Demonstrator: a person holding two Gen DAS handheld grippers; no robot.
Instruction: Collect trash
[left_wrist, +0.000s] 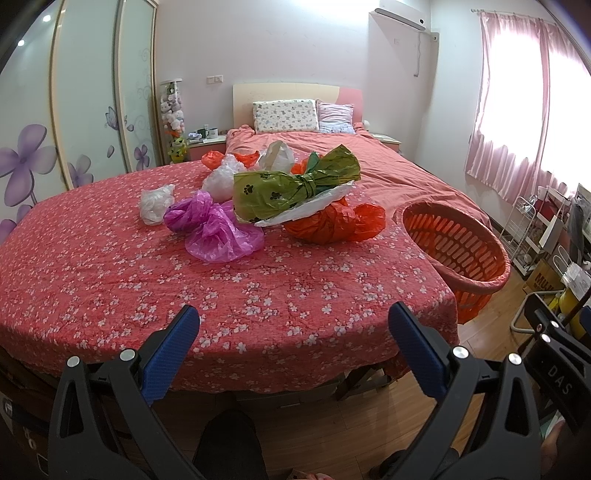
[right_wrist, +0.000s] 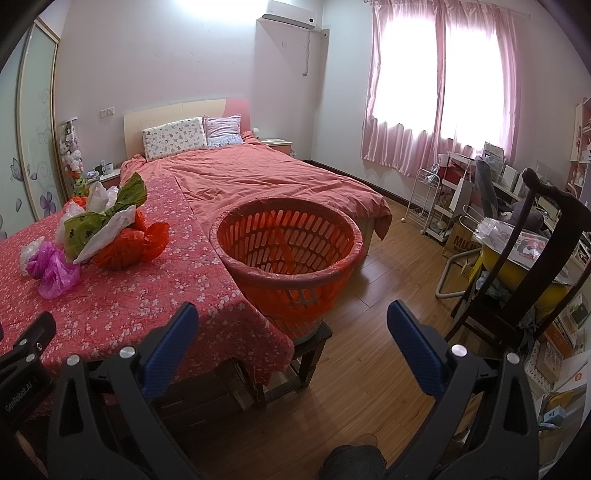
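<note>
Red floral cloth covers the table (left_wrist: 110, 280) ahead of you. Left wrist view: your left claw (left_wrist: 293, 325) hangs with its blue pads spread wide apart, holding nothing, above the near edge of the table. The plastic bags lie well beyond it, mid-table: a magenta bag (left_wrist: 218, 230) nearest, a small white bag (left_wrist: 155, 203) to its left, a green paw-print bag (left_wrist: 291, 188) resting on a red bag (left_wrist: 332, 223). More white and orange bags sit behind these. The orange basket (left_wrist: 454, 247) stands off the table's right edge, well apart from the claw.

Right wrist view: your right claw (right_wrist: 291, 325) is likewise spread wide and empty, over the table's corner and the wooden floor (right_wrist: 369, 350). The orange basket (right_wrist: 288, 251) stands directly ahead of it, near, on a dark stool (right_wrist: 312, 350). The bag pile (right_wrist: 107, 229) lies far left.
</note>
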